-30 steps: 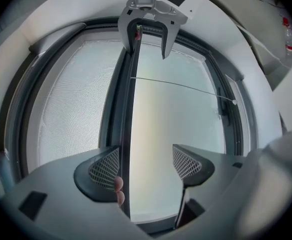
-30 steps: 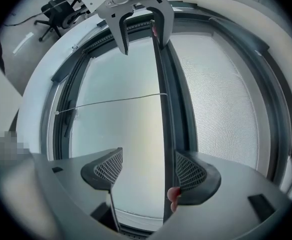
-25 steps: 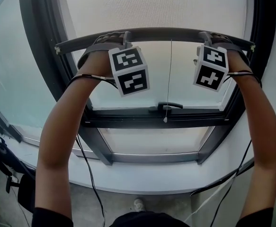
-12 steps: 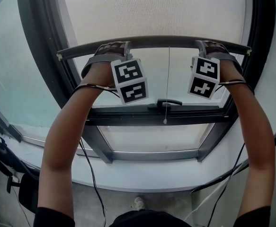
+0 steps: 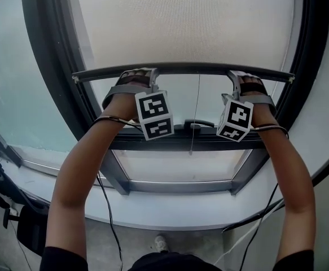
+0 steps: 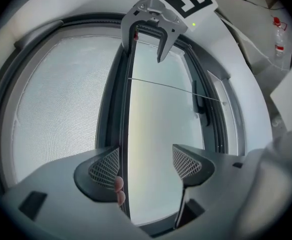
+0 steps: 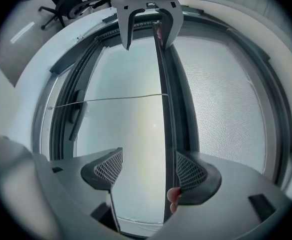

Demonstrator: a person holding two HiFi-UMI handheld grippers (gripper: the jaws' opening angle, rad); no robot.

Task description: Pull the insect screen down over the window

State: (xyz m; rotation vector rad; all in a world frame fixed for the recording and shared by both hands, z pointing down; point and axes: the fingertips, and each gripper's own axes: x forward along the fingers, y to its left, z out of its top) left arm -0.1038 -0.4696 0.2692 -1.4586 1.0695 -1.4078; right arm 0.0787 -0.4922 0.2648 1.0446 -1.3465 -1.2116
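The insect screen covers the upper part of the window, and its dark bottom bar hangs level, above the window handle. A thin pull cord drops from the bar's middle. The left hand-held gripper and the right hand-held gripper are hooked over the bar, one toward each end. Both have their jaws apart, not clamped, with the bar lying against one mesh pad. A fingertip shows beside it.
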